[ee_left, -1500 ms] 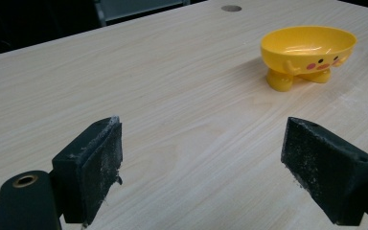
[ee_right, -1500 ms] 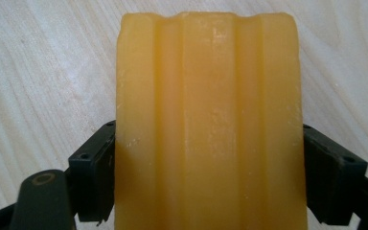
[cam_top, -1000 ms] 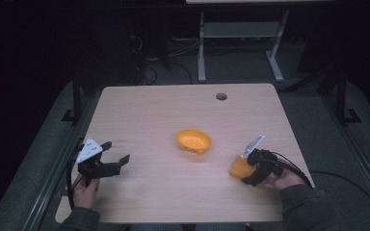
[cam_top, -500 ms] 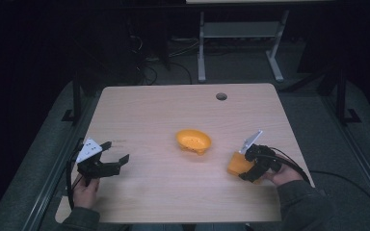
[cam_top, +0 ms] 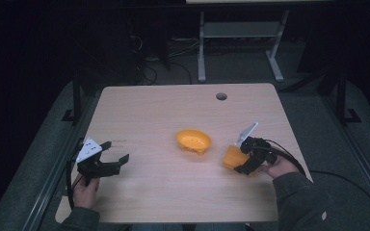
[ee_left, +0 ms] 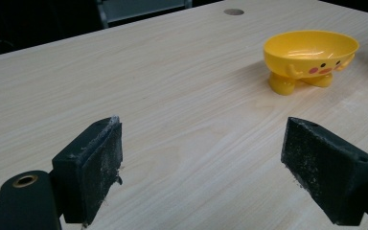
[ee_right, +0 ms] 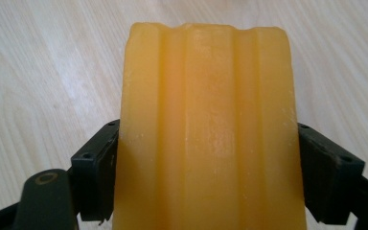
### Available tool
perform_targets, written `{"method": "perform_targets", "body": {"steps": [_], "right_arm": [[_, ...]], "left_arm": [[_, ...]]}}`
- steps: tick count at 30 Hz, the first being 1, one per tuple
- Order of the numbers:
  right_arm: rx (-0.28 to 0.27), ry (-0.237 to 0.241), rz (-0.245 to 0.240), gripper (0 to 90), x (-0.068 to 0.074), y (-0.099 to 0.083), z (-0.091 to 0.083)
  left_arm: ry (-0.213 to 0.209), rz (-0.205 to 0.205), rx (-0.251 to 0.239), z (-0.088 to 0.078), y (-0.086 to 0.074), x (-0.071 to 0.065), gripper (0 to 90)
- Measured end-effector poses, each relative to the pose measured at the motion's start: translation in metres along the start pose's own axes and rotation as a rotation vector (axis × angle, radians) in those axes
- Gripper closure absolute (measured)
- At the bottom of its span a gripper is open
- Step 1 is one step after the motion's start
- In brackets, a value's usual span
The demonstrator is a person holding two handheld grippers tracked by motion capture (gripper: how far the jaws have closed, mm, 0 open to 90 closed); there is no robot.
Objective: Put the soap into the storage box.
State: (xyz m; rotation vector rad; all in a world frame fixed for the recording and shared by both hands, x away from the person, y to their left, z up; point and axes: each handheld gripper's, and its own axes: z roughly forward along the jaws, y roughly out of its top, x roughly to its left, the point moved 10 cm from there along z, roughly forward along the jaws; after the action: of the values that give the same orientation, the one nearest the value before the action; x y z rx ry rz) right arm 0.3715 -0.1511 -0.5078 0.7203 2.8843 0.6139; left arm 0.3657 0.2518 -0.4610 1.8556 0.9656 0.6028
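Orange ribbed block [ee_right: 206, 129] sits pinched in the right gripper [cam_top: 246, 159], just right of the yellow bowl [cam_top: 193, 141], not yet delivered; left gripper [ee_left: 215, 177] waits spread.

Waxy ribbed yellow block [ee_right: 206, 129], matt wood-grain table [cam_top: 164, 110]

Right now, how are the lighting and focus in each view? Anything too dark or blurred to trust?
High view: the table is lit, the surroundings nearly black, small things soft. Left gripper view: evenly lit, the yellow bowl sharp with a faint shadow, the left tongs slightly soft. Right gripper view: the orange block is close, its ridges legible, with mild sheen between the right tongs.
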Motion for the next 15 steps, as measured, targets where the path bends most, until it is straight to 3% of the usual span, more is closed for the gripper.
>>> {"method": "perform_targets", "body": {"steps": [15], "right_arm": [[-0.004, -0.001, -0.037, 20.5, -0.005, 0.024, -0.003]], "left_arm": [[0.000, 0.001, -0.001, 0.000, 0.000, 0.001, 13.4]]}}
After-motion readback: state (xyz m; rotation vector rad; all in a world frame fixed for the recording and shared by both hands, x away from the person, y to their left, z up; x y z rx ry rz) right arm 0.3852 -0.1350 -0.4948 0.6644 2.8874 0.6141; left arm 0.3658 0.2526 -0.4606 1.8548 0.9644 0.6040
